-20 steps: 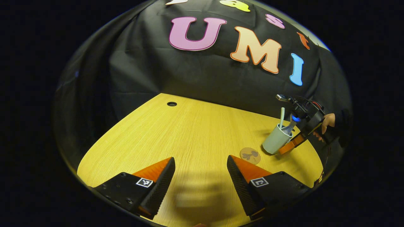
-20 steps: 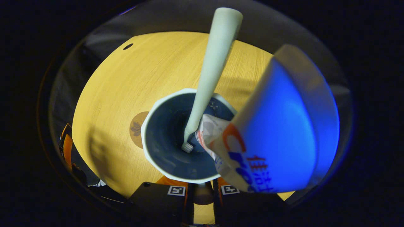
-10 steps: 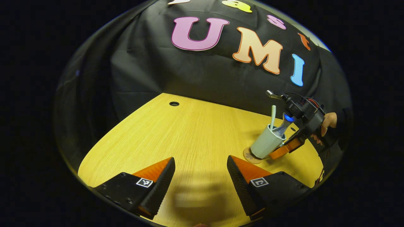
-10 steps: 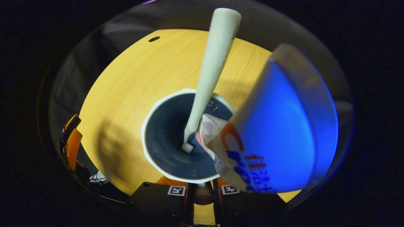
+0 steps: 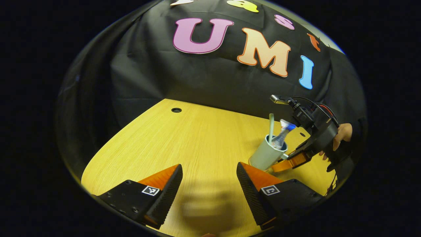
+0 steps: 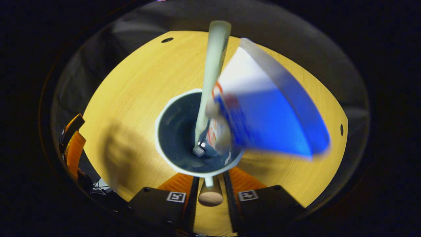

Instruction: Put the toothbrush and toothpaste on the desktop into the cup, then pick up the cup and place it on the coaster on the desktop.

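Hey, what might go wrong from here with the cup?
The toothpaste leans far out over the rim of the cup and looks blurred, so it may topple out. The cup's handle sits between the fingers of the right gripper; a sideways pull might drag the cup.

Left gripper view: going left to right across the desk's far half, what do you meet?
Cable hole → toothbrush standing in the cup → toothpaste tube in the same cup → right gripper → the hand holding it.
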Demonstrator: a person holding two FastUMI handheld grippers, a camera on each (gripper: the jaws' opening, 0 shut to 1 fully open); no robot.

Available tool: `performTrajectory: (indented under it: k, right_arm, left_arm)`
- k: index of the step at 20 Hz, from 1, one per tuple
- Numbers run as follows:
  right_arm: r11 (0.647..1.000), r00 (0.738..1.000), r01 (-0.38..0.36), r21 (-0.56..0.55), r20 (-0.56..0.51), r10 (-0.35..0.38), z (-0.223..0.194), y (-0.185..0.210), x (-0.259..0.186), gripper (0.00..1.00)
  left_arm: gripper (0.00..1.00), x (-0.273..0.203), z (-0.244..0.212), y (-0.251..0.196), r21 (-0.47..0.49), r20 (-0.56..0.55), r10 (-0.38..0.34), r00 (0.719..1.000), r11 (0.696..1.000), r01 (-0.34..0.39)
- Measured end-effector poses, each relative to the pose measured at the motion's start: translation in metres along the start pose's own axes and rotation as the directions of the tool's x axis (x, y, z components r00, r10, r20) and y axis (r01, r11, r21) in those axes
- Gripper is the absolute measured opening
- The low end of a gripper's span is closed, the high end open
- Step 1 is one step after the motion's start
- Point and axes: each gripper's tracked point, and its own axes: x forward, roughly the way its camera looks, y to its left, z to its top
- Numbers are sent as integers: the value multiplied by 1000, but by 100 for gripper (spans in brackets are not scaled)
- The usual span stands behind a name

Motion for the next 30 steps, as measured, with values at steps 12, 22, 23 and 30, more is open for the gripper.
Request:
performTrajectory:
  k: [12,22,23,30]
  right_arm:
    - [971,822,34,236,546,-162,-40,-114,-125,98]
    - [940,471,29,339,825,-312,-63,-168,-259,98]
    - [936,446,23,352,834,-325,-64,-169,-270,98]
    - [917,380,29,399,844,-379,-66,-157,-300,98]
  left_arm:
    - [95,6,48,-144,78,96,-106,990,992,99]
    - [95,-30,77,-209,124,263,-35,964,992,2]
    - [95,-33,82,-209,126,279,-34,960,992,-2]
    - [95,-55,103,-193,134,329,-33,944,991,-12]
